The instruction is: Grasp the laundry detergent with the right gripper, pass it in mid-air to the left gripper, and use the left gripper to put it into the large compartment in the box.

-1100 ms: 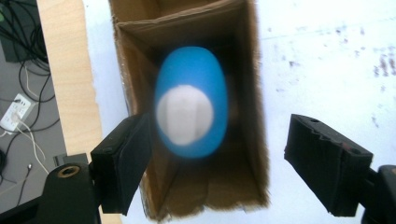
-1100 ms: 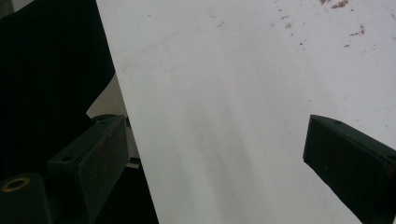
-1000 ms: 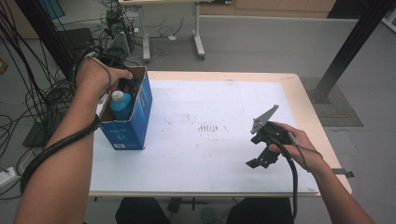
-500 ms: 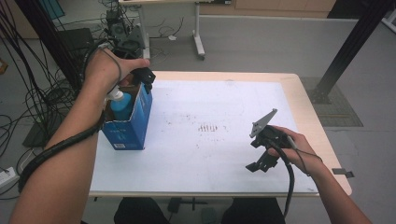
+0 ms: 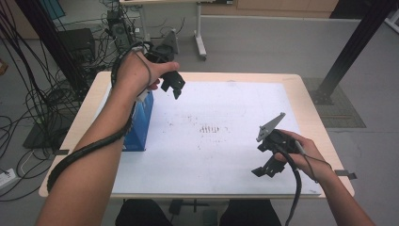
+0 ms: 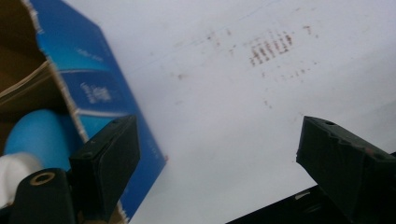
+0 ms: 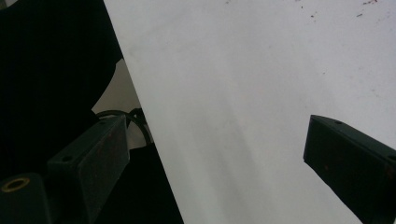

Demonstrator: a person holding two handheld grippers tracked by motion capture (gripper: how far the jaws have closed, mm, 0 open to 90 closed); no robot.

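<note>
Right gripper [image 7: 219, 163]: jaws are seen spread wide, nothing between them. A white sheet [image 7: 261, 93] with faint reddish specks at the top right is seen beneath. Its edge runs diagonally, with dark cables [image 7: 135, 119] beyond it, lower left.

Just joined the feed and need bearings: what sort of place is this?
Probably a lab or workshop: a white-topped wooden table, bundles of black cables over a grey floor, and black metal frame posts beside it.
</note>
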